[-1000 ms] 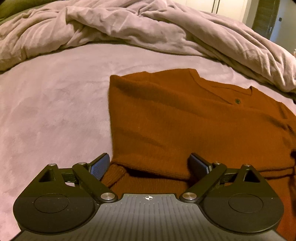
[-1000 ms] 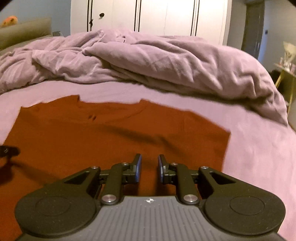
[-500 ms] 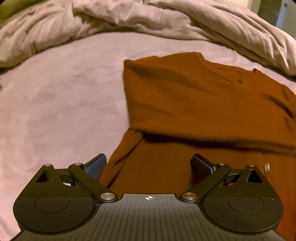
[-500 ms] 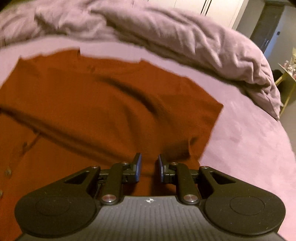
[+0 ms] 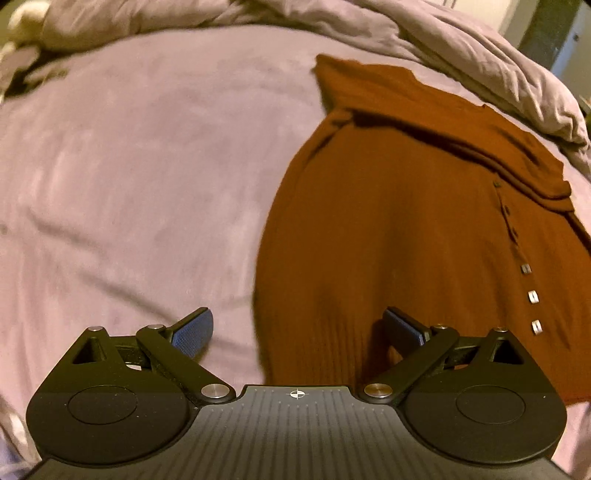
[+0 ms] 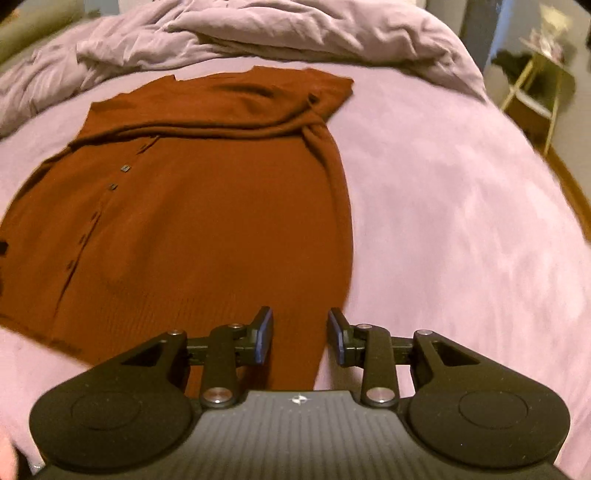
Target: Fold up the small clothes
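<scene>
The cardigan (image 6: 207, 206) is lying flat on the bed sheet (image 6: 443, 221), its far part folded over across its width. The rumpled duvet (image 6: 295, 33) is lying behind it. A side table (image 6: 535, 92) is standing beyond the bed's right edge, right of the duvet.

The left hand-held gripper (image 5: 298, 326) has its jaws spread wide with nothing clamped. A rust-brown buttoned garment (image 5: 399, 236) lies on the lilac bed sheet (image 5: 140, 177); its upper part is folded over. A crumpled duvet (image 5: 480, 55) lies beyond.
</scene>
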The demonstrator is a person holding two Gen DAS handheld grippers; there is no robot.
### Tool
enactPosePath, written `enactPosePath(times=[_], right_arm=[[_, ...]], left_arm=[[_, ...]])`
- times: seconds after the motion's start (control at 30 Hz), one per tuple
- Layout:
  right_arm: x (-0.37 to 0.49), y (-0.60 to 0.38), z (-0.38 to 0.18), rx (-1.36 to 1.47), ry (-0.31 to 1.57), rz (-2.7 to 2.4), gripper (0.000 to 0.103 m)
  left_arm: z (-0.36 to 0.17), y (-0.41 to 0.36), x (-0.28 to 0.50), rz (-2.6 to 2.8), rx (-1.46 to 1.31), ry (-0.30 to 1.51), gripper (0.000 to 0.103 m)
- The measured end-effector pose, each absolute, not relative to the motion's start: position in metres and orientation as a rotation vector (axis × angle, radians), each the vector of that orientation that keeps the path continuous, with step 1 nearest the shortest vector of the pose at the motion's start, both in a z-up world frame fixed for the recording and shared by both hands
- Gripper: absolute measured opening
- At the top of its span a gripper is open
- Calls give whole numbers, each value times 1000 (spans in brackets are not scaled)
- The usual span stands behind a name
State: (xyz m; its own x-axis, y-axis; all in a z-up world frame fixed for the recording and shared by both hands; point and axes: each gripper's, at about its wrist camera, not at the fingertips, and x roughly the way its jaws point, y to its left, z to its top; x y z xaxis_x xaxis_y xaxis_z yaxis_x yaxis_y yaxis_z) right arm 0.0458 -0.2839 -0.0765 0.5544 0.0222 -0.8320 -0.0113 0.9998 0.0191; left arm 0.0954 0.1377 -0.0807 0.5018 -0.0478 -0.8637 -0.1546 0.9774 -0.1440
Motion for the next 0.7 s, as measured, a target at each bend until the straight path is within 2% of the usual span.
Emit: enactPosePath(times=[0.43, 0.5, 0.63, 0.7], right_arm=[[19, -297, -87, 176, 1002, 23, 31], [17, -300, -87, 204, 1005, 30, 27], [19, -299, -90, 218, 1009, 45, 18], [19, -299, -90, 220, 1008, 50, 13]], left_arm=[[-83, 143, 76, 76, -219, 1104, 97], [-82, 141, 77, 67, -220, 1107, 88], [-83, 141, 80, 61, -236, 1115, 84], [-83, 142, 80, 50, -255, 1118, 78]])
